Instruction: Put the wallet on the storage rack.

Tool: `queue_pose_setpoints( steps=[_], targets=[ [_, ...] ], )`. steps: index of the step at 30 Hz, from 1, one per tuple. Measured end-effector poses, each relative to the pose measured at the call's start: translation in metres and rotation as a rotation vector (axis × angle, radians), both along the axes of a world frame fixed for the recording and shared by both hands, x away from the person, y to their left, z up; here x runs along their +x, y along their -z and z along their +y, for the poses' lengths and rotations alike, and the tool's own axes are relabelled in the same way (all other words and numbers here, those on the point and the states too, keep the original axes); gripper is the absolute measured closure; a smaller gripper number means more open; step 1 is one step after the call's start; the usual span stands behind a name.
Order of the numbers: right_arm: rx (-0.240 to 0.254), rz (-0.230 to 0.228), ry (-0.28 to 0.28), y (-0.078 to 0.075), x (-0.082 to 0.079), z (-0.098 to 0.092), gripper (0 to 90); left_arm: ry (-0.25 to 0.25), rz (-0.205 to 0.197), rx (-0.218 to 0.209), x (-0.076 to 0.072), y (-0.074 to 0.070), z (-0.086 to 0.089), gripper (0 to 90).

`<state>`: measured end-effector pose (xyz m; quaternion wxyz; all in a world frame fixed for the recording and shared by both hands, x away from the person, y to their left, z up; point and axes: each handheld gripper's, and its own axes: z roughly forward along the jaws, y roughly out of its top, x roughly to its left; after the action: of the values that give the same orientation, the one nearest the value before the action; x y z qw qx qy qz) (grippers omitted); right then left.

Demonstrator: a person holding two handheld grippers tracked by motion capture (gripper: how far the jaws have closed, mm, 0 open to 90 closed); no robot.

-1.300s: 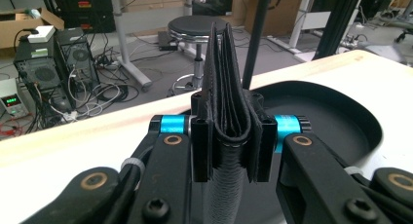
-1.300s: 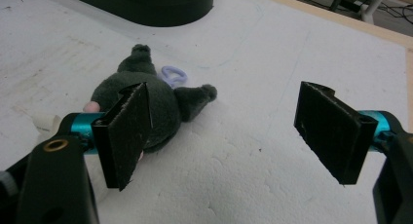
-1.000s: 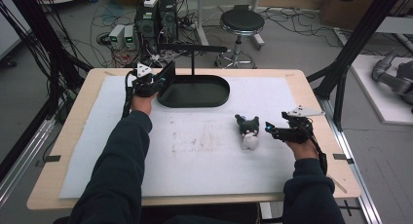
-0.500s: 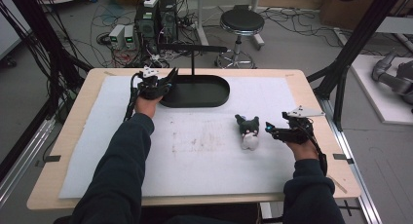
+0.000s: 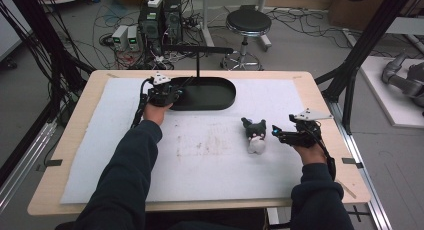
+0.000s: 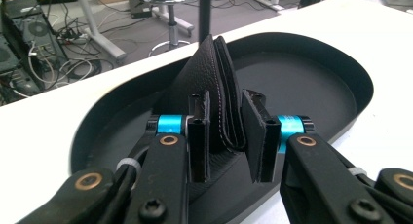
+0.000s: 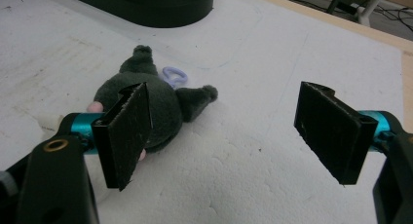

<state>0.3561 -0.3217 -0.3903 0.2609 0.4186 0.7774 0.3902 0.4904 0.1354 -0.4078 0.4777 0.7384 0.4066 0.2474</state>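
Wallet: your left gripper point(image 6: 228, 136) has a black wallet point(image 6: 214, 83) between its jaws. It is grained leather, folded, with pale stitching along one edge, and it stands on its edge with the fold uppermost.
Wallet place: it sits at the near-left end of the tray point(image 6: 311, 48), leaning toward the tray wall on your side; in the high view it shows as a dark shape beside your left gripper point(image 5: 172, 93) at the tray point(image 5: 220, 97) end.
Tray: black, oval, low-walled, matte inside, lying on the white mat point(image 5: 210, 155).
Left grip: your jaws have just been closing. One pad lies against the wallet's outer face; the other stands just beside the folded edge, and you cannot tell from here whether it presses.
Right grip: your right gripper point(image 7: 234, 131) stands wide open and holds nothing. It hovers over the mat just beside the plush point(image 7: 146, 100).
Plush: dark grey, lying on its side, with pointed ears, a pink spot and a lilac loop at its top; in the high view the plush point(image 5: 255, 135) shows a white lower half.
Writing: none can be read on the wallet, tray or plush.
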Motion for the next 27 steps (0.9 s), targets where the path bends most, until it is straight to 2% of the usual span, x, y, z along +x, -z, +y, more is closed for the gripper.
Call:
queue_pose_setpoints(
  steps=[2, 5, 8, 9, 11, 15, 20, 24, 26, 27],
  targets=[
    [0.001, 0.001, 0.002, 0.000, -0.001, 0.000, 21.8, -0.018, 0.013, -0.008, 0.001, 0.003, -0.002, 70.0],
    [0.003, -0.001, 0.003, 0.000, -0.001, 0.000, 21.8, -0.068, 0.066, 0.000, 0.006, 0.011, -0.001, 59.9],
    [0.002, -0.001, 0.003, 0.000, -0.001, 0.000, 21.8, -0.099, 0.118, -0.025, 0.008, 0.017, 0.001, 52.4],
    [0.001, 0.002, 0.000, 0.000, 0.000, 0.000, 21.8, -0.098, 0.123, -0.036, 0.008, 0.017, 0.002, 49.6],
    [0.001, 0.004, 0.003, 0.000, 0.000, -0.001, 21.8, -0.081, 0.110, -0.059, 0.005, 0.014, 0.003, 48.7],
    [-0.002, 0.008, -0.001, 0.001, 0.001, 0.000, 21.8, -0.083, 0.071, -0.122, -0.005, 0.001, 0.010, 35.4],
    [-0.007, 0.000, -0.011, 0.001, 0.002, 0.002, 21.8, -0.080, 0.007, -0.227, -0.030, -0.013, 0.030, 25.6],
    [0.000, 0.004, -0.004, 0.002, 0.004, 0.001, 21.7, -0.049, -0.042, -0.294, -0.053, -0.022, 0.047, 18.5],
    [0.000, 0.003, -0.003, 0.002, 0.004, 0.001, 21.7, -0.033, -0.051, -0.301, -0.063, -0.025, 0.053, 18.5],
    [-0.005, 0.005, -0.004, 0.002, 0.004, 0.002, 21.8, -0.028, -0.054, -0.290, -0.067, -0.027, 0.055, 18.5]
  ],
)
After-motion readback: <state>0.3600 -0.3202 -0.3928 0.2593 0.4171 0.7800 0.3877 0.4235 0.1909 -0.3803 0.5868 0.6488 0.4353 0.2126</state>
